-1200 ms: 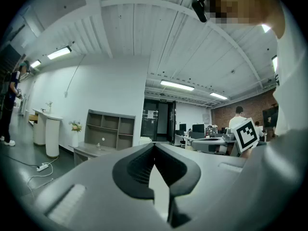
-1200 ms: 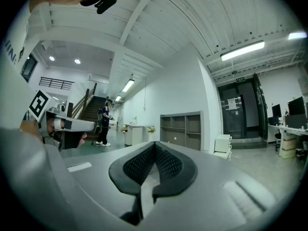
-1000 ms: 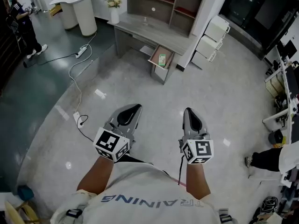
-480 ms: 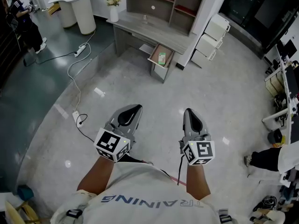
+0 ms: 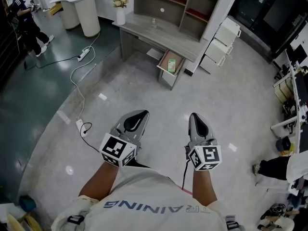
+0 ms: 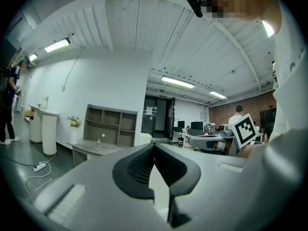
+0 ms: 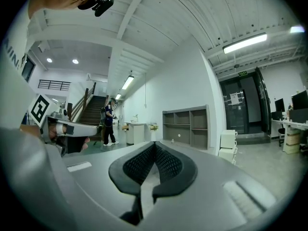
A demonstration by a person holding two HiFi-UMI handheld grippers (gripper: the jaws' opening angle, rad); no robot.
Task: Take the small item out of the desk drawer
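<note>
A grey desk [image 5: 159,32] with a shelf unit stands far ahead across the floor. Its drawer [image 5: 164,67] is pulled open, and a small green-and-white item [image 5: 172,65] lies inside. My left gripper [image 5: 140,113] and right gripper [image 5: 193,115] are held side by side at waist height, well short of the desk and pointing level toward it. Both are shut with nothing between the jaws. In the left gripper view the left gripper [image 6: 154,145] points at the desk [image 6: 94,148]. In the right gripper view the right gripper [image 7: 155,144] shows below the shelf unit [image 7: 186,125].
A white cable [image 5: 77,83] and a power strip [image 5: 85,51] lie on the floor at left. White drawer cabinets [image 5: 219,42] stand right of the desk, a white counter [image 5: 86,11] and a person [image 5: 24,20] at far left. Another person's legs [image 5: 274,163] show at right.
The desk and its open drawer have come slightly nearer in the head view. Both grippers have moved forward with the body and stay shut.
</note>
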